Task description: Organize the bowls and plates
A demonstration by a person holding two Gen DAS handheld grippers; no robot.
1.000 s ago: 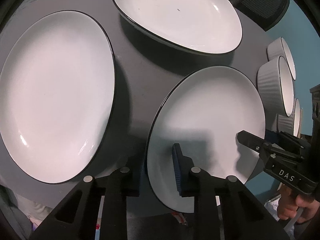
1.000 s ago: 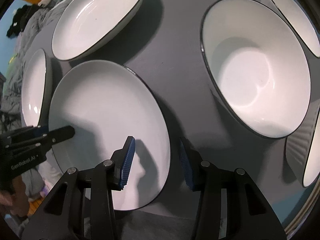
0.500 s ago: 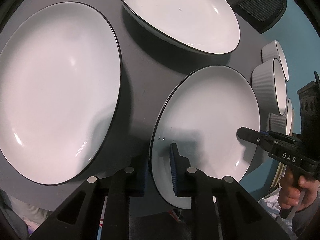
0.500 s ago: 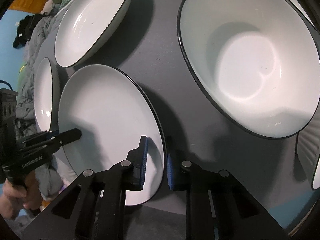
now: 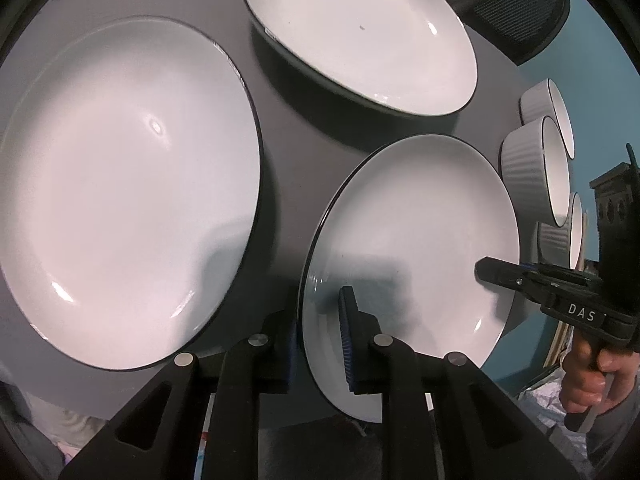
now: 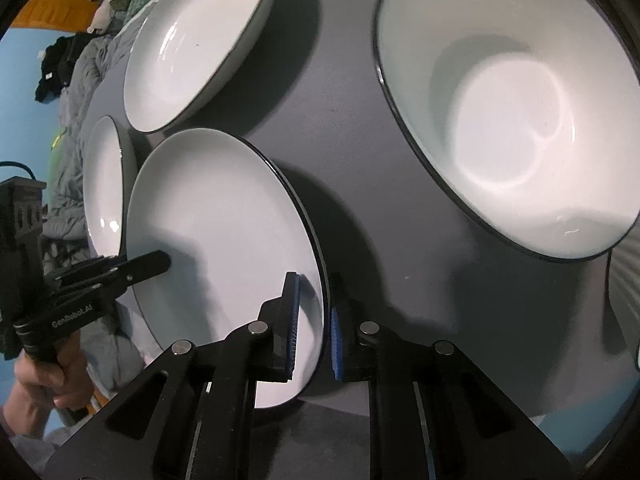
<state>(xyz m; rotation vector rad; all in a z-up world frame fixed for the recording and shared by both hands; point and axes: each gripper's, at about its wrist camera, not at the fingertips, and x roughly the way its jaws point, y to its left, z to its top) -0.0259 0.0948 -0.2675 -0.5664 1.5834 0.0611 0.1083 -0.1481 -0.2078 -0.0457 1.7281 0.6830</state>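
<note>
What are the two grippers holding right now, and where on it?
Both hold the same plate by its rim: the left gripper on one edge, the right gripper on the opposite edge.

The dark grey counter (image 5: 288, 148) is crowded. Only narrow strips stay free between the large white black-rimmed plate (image 5: 120, 184), the white oval dish (image 5: 360, 32) and the deep white bowl (image 6: 508, 112). Ribbed white bowls (image 5: 532, 168) block the edge.
</note>
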